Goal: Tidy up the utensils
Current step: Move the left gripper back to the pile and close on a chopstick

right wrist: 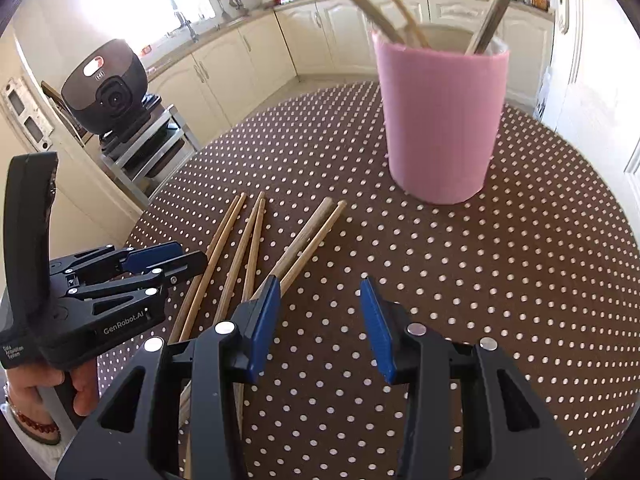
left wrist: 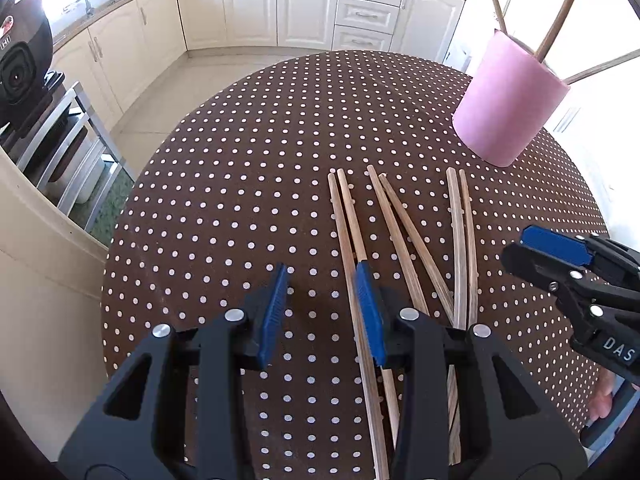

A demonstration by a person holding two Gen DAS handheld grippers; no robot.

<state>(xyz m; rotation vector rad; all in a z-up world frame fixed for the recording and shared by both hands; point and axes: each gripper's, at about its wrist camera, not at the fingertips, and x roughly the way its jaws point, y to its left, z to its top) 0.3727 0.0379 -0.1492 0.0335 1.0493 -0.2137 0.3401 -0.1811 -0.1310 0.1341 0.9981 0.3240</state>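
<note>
Left wrist: left tongs spread, empty, over table; six chopsticks at 1 o'clock; pink cup at 2.
Right wrist: right tongs spread, empty; chopsticks at 10; cup at 12.

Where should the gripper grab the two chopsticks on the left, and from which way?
Probably from above, around the middle. That leftmost pair of chopsticks lies flat on the spotted tablecloth, almost touching side by side, so one pinch across both thin shafts could lift them together. The left gripper stands open just left of them, its right pad over the pair; shifting slightly right would straddle both.
</note>
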